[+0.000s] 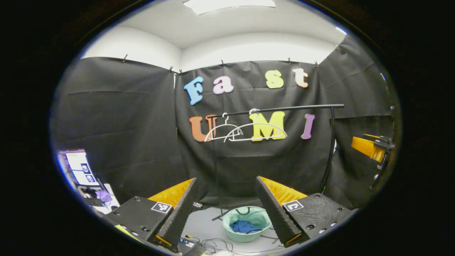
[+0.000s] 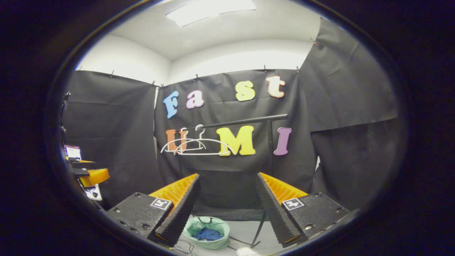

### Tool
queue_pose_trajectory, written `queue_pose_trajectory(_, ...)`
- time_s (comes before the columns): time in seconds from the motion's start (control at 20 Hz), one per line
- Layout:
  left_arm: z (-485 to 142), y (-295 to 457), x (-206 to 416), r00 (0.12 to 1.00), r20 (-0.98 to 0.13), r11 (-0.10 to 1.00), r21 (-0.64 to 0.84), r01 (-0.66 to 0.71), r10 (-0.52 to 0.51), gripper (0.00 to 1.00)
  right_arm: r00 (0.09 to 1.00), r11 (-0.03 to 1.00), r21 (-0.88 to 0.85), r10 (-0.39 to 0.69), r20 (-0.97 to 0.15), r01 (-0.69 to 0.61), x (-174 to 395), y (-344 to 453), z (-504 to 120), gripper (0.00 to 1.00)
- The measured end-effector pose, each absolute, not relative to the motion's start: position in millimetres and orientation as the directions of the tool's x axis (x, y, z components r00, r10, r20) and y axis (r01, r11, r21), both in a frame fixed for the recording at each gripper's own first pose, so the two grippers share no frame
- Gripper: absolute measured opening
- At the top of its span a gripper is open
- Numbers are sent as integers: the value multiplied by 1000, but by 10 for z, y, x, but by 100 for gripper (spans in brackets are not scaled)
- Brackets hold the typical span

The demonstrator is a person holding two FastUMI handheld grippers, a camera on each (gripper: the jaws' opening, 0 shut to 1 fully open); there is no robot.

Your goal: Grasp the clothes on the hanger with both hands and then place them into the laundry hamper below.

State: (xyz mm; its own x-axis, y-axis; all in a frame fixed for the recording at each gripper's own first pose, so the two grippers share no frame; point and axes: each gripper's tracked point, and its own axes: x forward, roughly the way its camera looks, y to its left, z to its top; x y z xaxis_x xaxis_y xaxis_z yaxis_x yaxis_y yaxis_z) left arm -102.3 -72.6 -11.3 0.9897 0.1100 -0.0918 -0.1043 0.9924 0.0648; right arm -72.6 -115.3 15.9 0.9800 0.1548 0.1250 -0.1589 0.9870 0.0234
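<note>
Blue clothes (image 1: 243, 226) already lay bunched in the green hamper (image 1: 227, 217) on the floor under the rail (image 1: 284, 108) with bare white hangers (image 1: 256, 133), both left gripper (image 1: 227, 213) and right gripper (image 2: 225, 209) wide apart, empty, so just retreat clear.

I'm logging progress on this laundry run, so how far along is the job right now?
It looks essentially done. Both white hangers on the black rail are bare, and a blue garment lies in the green hamper on the floor. Nothing is in hand: the left gripper and right gripper are both open and empty, held back from the rail. No clothing appears left to move.
</note>
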Motion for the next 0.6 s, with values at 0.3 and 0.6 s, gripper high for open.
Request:
queue_pose_trajectory(0.3,48,-464,-1000,997,-36,996,58,-66,68,99,977,986,21,163,137,-167,-930,-699,168,99)
queue_pose_trajectory(0.6,233,-276,-937,1000,11,997,71,-18,18,99,978,989,3,144,152,-146,-954,-379,211,99)
